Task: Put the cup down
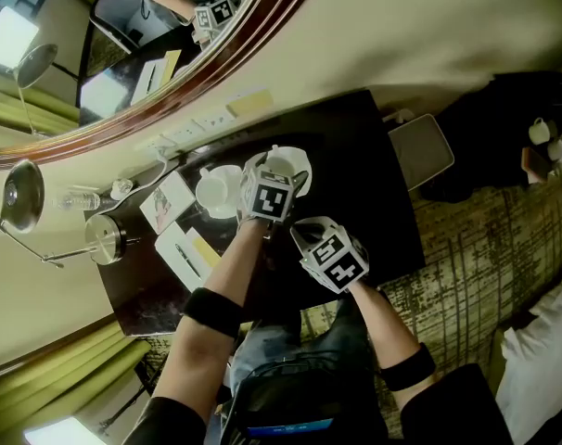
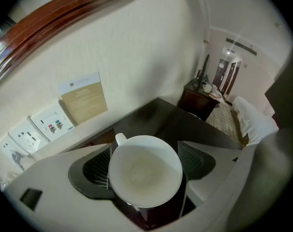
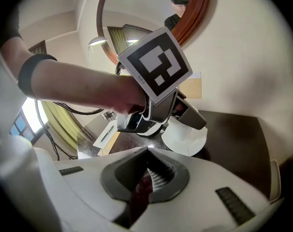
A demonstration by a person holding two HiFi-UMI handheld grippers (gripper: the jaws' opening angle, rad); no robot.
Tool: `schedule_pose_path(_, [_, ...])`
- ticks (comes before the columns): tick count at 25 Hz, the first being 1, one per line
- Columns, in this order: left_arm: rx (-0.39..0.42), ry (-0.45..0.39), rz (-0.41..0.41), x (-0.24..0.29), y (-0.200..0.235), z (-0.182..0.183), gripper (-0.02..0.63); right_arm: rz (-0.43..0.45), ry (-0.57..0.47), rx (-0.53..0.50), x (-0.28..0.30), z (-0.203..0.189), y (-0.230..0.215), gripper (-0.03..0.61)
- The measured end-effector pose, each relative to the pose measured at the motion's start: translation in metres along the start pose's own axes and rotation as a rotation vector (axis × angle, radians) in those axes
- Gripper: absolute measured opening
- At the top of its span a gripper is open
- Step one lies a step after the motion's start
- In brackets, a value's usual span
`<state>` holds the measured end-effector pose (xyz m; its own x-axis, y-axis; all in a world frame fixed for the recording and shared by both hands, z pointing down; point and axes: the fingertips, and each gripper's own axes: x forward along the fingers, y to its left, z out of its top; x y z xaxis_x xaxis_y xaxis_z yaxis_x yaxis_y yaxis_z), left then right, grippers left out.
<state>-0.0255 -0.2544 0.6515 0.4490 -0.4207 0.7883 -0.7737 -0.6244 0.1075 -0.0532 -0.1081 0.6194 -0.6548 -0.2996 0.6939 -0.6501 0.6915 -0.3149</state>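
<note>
Left hand-held gripper [image 2: 146, 167] clamps cup [image 2: 144, 175]; other cup [image 1: 216, 193] just beside, wall [image 2: 137, 52] near.

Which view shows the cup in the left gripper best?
The left gripper view: it looks straight into the cup between the jaws. Head view: the cube hides most of it; right gripper view: the left gripper largely covers it.

The right end of the tabletop [image 1: 369, 188] is left bare, and free passage is offered there up to the wall edge. The middle is taken up by a saucer [image 1: 298, 165] and a second cup [image 1: 216, 193]. The left end is crowded with papers [image 1: 174, 207], a lamp base [image 1: 105, 237] and a bottle [image 1: 82, 200]. Approach to the saucer from the near edge is blocked by the left tool [image 2: 145, 164], closed on the cup [image 2: 144, 178].
</note>
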Motion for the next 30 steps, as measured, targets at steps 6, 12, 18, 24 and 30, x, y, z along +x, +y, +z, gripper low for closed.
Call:
schedule_pose_path(6, [-0.008, -0.024, -0.007, 0.001, 0.000, -0.001, 0.425, -0.014, 0.002, 0.008, -0.005, -0.003, -0.003, 0.000])
schedule_pose_path(12, [-0.019, -0.048, 0.014, 0.002, 0.001, 0.001, 0.431, -0.019, 0.007, 0.019, -0.014, -0.008, -0.008, 0.000])
schedule_pose_path(18, [0.001, -0.085, 0.063, -0.008, 0.003, 0.014, 0.465, -0.017, 0.005, 0.013, -0.019, -0.005, -0.010, 0.000])
schedule_pose_path(24, [0.006, -0.127, 0.095, -0.044, -0.006, 0.030, 0.463, -0.009, -0.002, -0.004, -0.034, 0.002, -0.006, 0.000])
schedule_pose_path(30, [0.017, -0.181, 0.109, -0.099, -0.038, 0.034, 0.387, -0.007, -0.018, -0.034, -0.068, 0.011, 0.000, 0.000])
